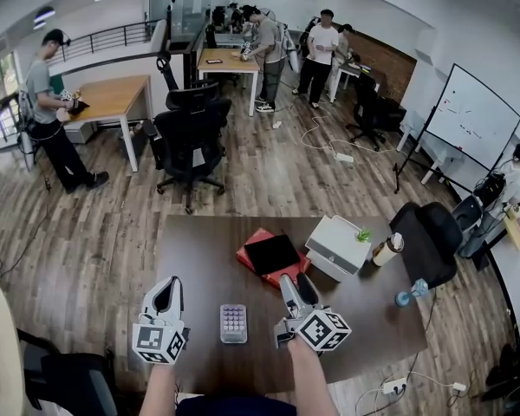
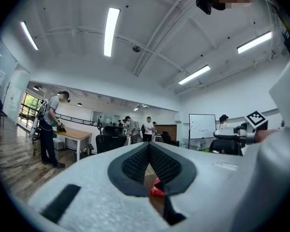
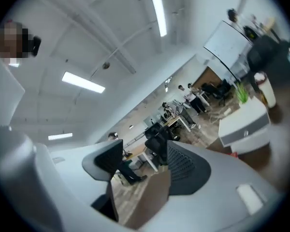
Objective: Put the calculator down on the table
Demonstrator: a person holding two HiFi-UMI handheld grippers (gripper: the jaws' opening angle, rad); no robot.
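A person's two hand-held grippers hover low over the near edge of a dark brown worktop (image 1: pixel 199 258) in an open-plan office. At left, the left gripper (image 1: pixel 167 289) has its dark pads pressed together at the tips with nothing between them, as the left gripper view shows; a sliver of worktop and something red show through the gap behind the tips. Between the two grippers, apart from both, the calculator (image 1: pixel 233 323) lies flat on the worktop, keys up, touched by neither. To its right, the right gripper (image 1: pixel 293 284) has its jaws spread and empty, with only the room beyond visible between them in the right gripper view. Farther back on the worktop, a black tablet (image 1: pixel 271 253) rests on a red folder (image 1: pixel 247 256), just beside a white box (image 1: pixel 334 250) with a small green plant (image 1: pixel 362 234) at its far corner. A lidded cup (image 1: pixel 386 250) stands right of the box, and a small blue object (image 1: pixel 412 294) sits near the worktop's right edge, beside a black office chair (image 1: pixel 429 241).
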